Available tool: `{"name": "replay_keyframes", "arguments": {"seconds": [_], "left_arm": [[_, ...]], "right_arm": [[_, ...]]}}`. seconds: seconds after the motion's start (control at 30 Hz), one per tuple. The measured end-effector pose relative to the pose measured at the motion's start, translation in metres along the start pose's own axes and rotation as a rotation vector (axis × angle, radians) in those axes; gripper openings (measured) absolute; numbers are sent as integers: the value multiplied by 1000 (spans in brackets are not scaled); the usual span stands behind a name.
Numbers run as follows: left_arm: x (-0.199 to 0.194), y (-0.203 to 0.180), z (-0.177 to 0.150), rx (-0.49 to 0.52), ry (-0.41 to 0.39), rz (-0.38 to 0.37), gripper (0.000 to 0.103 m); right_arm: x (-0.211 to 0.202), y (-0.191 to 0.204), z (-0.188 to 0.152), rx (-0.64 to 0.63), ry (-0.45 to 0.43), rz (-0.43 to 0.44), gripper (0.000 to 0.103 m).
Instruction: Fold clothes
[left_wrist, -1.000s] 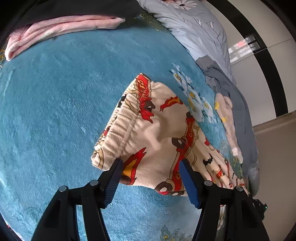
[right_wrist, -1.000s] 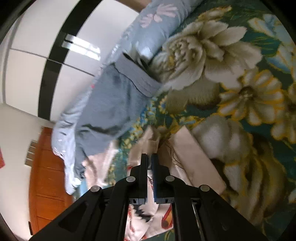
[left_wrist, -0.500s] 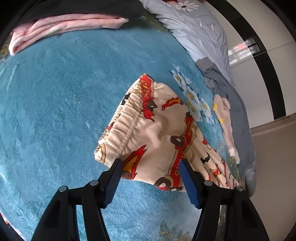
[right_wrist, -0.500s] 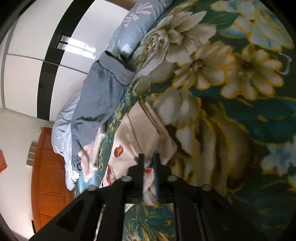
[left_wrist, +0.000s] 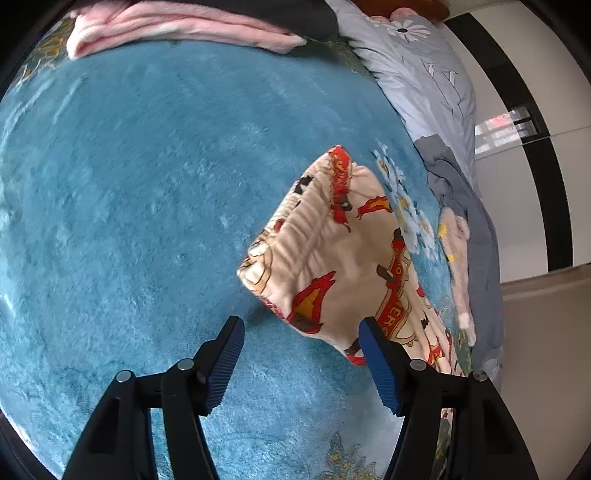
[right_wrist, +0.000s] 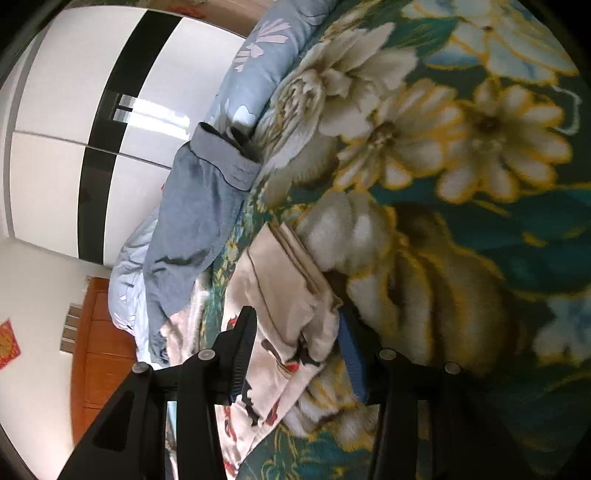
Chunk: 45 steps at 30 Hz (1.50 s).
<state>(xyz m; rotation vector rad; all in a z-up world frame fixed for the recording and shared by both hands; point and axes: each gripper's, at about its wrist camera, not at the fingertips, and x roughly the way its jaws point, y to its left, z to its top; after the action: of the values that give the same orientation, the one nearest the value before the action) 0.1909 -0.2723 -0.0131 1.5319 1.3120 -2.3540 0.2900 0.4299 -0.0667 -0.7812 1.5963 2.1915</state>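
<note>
Cream pants (left_wrist: 343, 266) printed with red cartoon figures lie on the teal floral blanket (left_wrist: 147, 184). Their gathered waistband end points toward the blanket's plain middle. My left gripper (left_wrist: 301, 350) is open just short of that end. The waistband's near corner reaches between its fingertips, and the right blue pad (left_wrist: 376, 354) overlaps the cloth's edge. In the right wrist view the pants' cuff end (right_wrist: 291, 291) lies bunched between the fingers of my right gripper (right_wrist: 295, 336). Its jaws are opening, and neither pad presses the cloth.
A grey garment (right_wrist: 195, 206) and a pale blue flowered duvet (left_wrist: 424, 74) lie along the bed's edge. A pink garment (left_wrist: 177, 26) lies at the far side. Beyond the bed stand white wardrobe doors (right_wrist: 66, 110) with a black stripe and a wooden cabinet (right_wrist: 99, 354).
My right gripper was shut on the cuff end; its jaws have parted and the cloth now lies loose between them. The left gripper has shifted left, so the waistband sits further right.
</note>
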Motion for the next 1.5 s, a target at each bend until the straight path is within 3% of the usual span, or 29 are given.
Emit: {"name": "replay_keyframes", "arguments": {"seconds": [0.2,0.27,0.33,0.47,0.63,0.73,0.83,0.93,0.97,1.03,1.07,1.1,1.23,1.4,1.5], "left_arm": [[7,15,4,-121,-24,-114,70],[10,20,6,-164,-39,-143,72],[13,24,7,-201,-47,-160,74],[15,19,11,-194,-48,-148,76],[17,15,15,-188,-59,-130,76],[20,10,14,-176,-82,-110,76],[24,0,13,-145,-96,-84,76],[28,-9,11,-112,-79,-85,75],[29,-11,11,-107,-82,-81,72],[34,-12,12,-111,-74,-59,45],[38,-12,13,-116,-67,-44,26],[41,-12,14,-121,-64,-32,22],[30,-26,17,-84,-111,-33,18],[-37,-67,25,40,-176,-135,17],[-80,-79,17,141,-219,-134,17]], "right_arm": [[12,15,-3,-63,10,-18,45],[16,19,-5,-87,24,-32,27],[20,23,-6,-111,37,-46,19],[16,39,-4,-156,27,-47,15],[-37,60,27,-195,-100,44,13],[-54,47,41,-178,-143,0,13],[-48,19,39,-125,-86,-33,13],[-46,8,31,-88,-69,-10,14],[-45,4,29,-75,-64,-2,14],[-44,-2,25,-54,-53,12,14],[-45,1,25,-56,-51,16,14],[-46,4,26,-62,-49,22,14],[-54,29,33,-105,-48,54,14],[-83,65,38,-176,-72,139,14],[-108,75,38,-223,-89,196,14]]}}
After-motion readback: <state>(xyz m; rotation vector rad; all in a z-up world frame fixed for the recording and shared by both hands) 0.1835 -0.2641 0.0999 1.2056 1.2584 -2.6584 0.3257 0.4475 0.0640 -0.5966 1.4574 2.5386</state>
